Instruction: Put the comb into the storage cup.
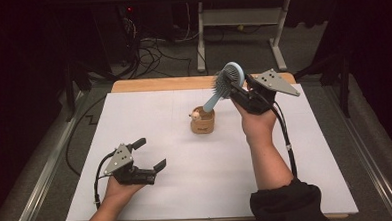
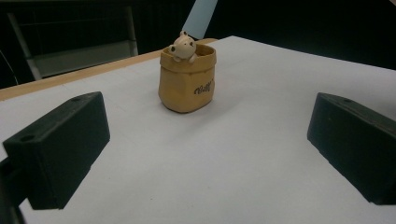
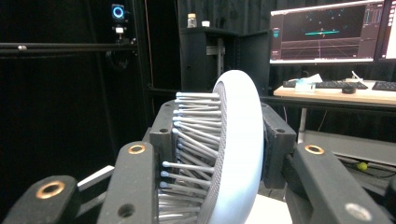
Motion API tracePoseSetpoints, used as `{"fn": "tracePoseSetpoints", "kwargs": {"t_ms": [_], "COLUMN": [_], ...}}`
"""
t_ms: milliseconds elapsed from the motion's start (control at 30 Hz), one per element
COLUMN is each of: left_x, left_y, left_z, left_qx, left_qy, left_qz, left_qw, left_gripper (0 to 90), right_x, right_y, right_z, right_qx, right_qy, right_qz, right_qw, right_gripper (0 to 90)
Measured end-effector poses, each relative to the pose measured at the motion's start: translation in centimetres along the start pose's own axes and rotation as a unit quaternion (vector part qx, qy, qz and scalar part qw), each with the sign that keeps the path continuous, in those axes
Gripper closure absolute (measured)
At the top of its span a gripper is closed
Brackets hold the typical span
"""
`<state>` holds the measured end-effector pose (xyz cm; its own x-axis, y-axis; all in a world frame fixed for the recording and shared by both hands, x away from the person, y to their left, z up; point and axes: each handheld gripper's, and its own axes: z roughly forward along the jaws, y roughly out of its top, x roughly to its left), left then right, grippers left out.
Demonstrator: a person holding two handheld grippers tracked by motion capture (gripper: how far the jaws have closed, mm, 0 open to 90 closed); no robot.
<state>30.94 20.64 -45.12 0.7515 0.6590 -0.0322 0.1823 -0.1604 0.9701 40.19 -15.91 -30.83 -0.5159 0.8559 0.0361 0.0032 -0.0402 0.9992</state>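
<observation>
A light blue hairbrush (image 1: pixel 226 84) hangs tilted over the table, its handle end pointing down into a small tan sack-shaped pot (image 1: pixel 203 121) with a little animal figure on its rim. My right gripper (image 1: pixel 234 87) is shut on the brush head (image 3: pixel 233 144), one jaw against the bristles, the other against the smooth back. In the left gripper view the pot (image 2: pixel 187 79) stands ahead, with the brush handle (image 2: pixel 200 16) rising behind it. My left gripper (image 1: pixel 151 153) rests open near the table's front left, nothing between its jaws.
A white sheet (image 1: pixel 187 186) covers the wooden table (image 1: pixel 153 85). Cables and a desk frame (image 1: pixel 240 18) lie on the floor beyond. The right gripper view shows a monitor (image 3: pixel 327 30) and a desk with a keyboard (image 3: pixel 322 85) far off.
</observation>
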Motion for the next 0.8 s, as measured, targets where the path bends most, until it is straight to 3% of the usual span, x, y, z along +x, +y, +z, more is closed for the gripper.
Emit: {"fn": "tracePoseSetpoints", "kwargs": {"t_ms": [467,800], "left_x": [0.0,0.0], "left_y": [0.0,0.0], "left_z": [-0.1,-0.1], "left_qx": [-0.002,0.0], "left_qy": [0.0,-0.001], "left_qz": [0.001,0.001], "left_qw": [1.0,1.0], "left_gripper": [0.0,0.0], "right_x": [0.3,0.6], "right_y": [-1.0,-2.3], "right_z": [0.9,1.8], "right_qx": [0.021,0.035], "right_qy": [-0.001,0.0], "right_qz": [-0.014,-0.01], "right_qw": [0.9997,0.9994], "right_gripper": [59.2,59.1]}}
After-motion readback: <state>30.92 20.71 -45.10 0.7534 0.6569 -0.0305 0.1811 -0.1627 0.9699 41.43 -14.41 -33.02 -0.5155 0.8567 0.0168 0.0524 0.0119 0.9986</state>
